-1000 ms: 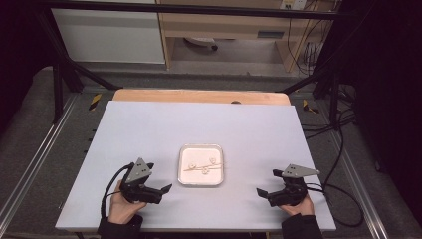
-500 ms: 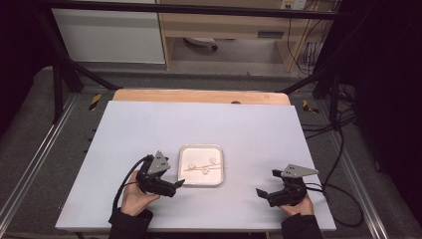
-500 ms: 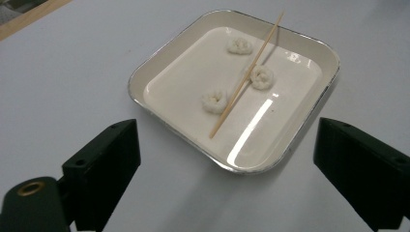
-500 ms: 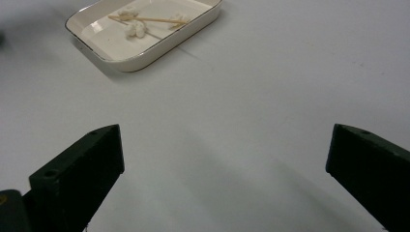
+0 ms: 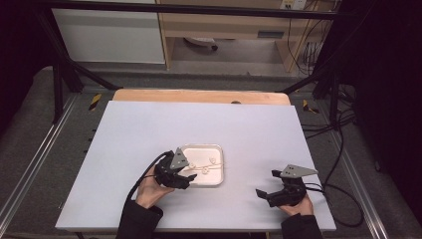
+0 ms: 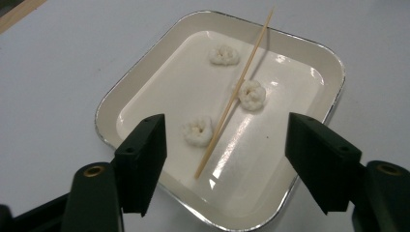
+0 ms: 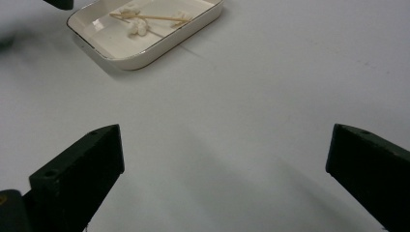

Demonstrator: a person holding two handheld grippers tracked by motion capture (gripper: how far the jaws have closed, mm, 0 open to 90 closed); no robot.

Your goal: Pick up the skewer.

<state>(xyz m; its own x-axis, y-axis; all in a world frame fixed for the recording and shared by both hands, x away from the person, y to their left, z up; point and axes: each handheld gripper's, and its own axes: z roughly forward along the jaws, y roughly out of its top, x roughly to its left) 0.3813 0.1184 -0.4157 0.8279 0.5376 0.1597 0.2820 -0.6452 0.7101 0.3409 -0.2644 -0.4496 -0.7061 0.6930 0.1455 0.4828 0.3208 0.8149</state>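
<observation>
A cream tray (image 5: 217,149) (image 6: 159,53) (image 7: 159,46) with a metal rim sits on the white table near the front. In it lie a thin wooden skewer (image 6: 237,92) (image 7: 150,18) and three small white puffy pieces (image 6: 197,131). My left gripper (image 5: 188,179) (image 6: 225,154) hovers over the tray's near-left edge. Its jaws have just been closing and stand open, straddling the skewer's near end and one white piece without touching them. My right gripper (image 5: 263,194) (image 7: 225,159) rests at the front right, open wide over bare table.
The white board (image 5: 199,124) lies on a wooden table whose edge (image 5: 199,95) shows at the back. Metal rails run along both sides. Cables (image 5: 343,149) trail at the right. Shelving stands behind the table.
My left gripper has moved right from the front left of the table to the tray's edge, and its jaws have narrowed. The right gripper has stayed put.
</observation>
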